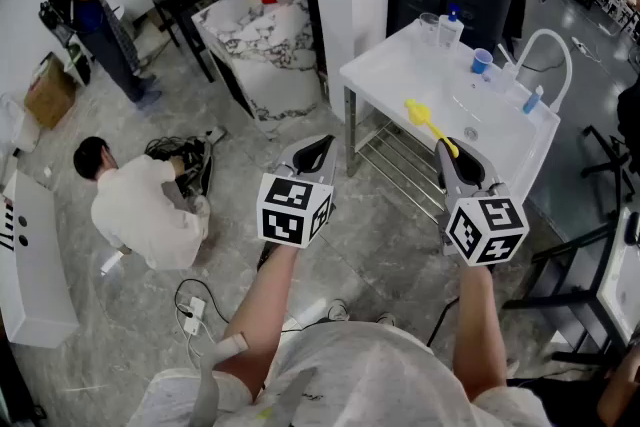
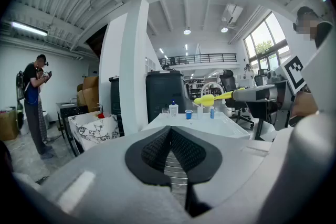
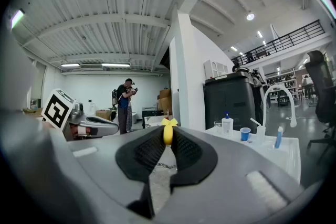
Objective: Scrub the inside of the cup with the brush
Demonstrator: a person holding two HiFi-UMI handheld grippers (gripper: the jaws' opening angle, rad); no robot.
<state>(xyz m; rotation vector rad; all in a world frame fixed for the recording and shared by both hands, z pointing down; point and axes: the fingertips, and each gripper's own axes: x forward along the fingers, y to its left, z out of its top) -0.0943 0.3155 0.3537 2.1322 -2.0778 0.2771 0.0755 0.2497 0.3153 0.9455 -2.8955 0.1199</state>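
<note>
On the white sink table (image 1: 392,75), between a pump bottle (image 1: 450,27) and the tap (image 1: 545,45), we list one blue cup (image 1: 481,61), upright, well apart from both grippers. We hold the right gripper (image 1: 446,147) clamped on the handle of the yellow brush (image 1: 425,118), its head toward the table; our left gripper (image 1: 318,143) is closed on nothing.

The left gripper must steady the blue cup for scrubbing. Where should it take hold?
Probably across the blue cup's side wall, below the rim, coming in level from the table's front. It stands upright, so a side grip leaves its mouth free for the brush. The shut left gripper must open first.
</note>
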